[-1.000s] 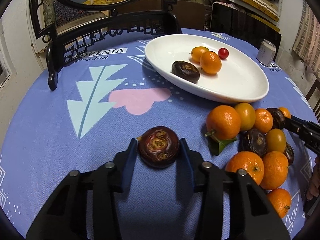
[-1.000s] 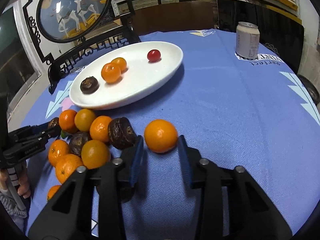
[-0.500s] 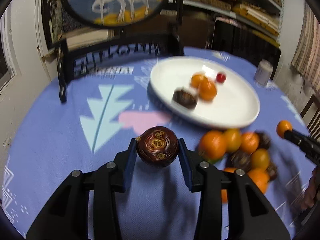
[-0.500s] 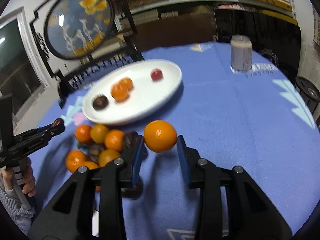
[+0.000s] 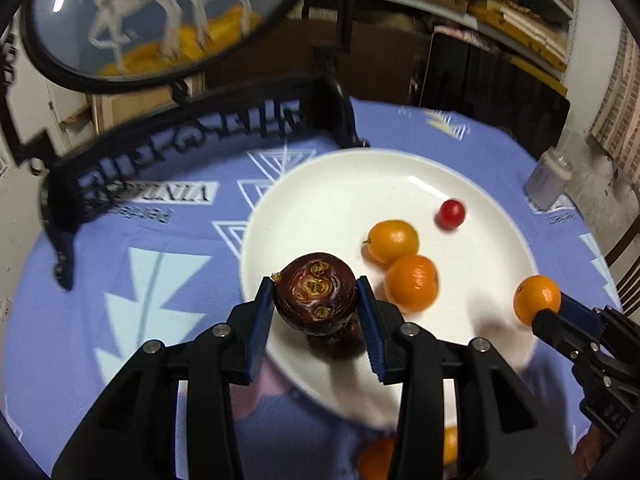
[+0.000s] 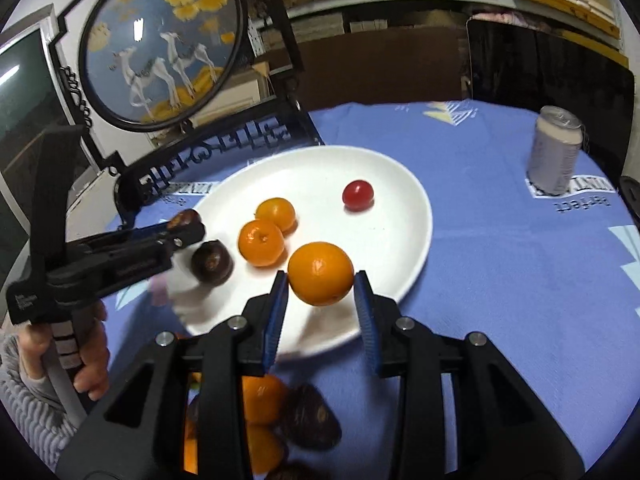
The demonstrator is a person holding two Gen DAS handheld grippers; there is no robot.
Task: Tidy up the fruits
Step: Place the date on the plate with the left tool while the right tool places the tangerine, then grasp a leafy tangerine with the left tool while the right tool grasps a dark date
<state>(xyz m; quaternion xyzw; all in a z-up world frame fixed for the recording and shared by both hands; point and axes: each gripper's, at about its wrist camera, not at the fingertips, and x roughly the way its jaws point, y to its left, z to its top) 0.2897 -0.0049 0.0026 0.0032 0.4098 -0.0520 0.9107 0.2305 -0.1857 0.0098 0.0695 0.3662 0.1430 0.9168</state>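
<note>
My left gripper [image 5: 316,300] is shut on a dark brown fruit [image 5: 315,294] and holds it above the near left part of the white plate [image 5: 320,184]. My right gripper [image 6: 321,280] is shut on an orange [image 6: 321,273] above the plate's [image 6: 404,208] near edge. On the plate lie two oranges [image 6: 261,242] [image 6: 276,213], a red cherry tomato [image 6: 357,195] and a dark brown fruit [image 6: 212,262]. The right gripper with its orange [image 5: 537,300] also shows in the left wrist view.
Loose oranges [image 6: 260,400] and dark fruits [image 6: 312,420] lie on the blue tablecloth in front of the plate. A black ornate stand with a round picture [image 6: 160,40] rises behind the plate. A drink can [image 6: 554,152] stands at the far right.
Both grippers have lifted their fruits off the cloth and carried them forward over the plate. The fruit pile now lies under and behind the grippers.
</note>
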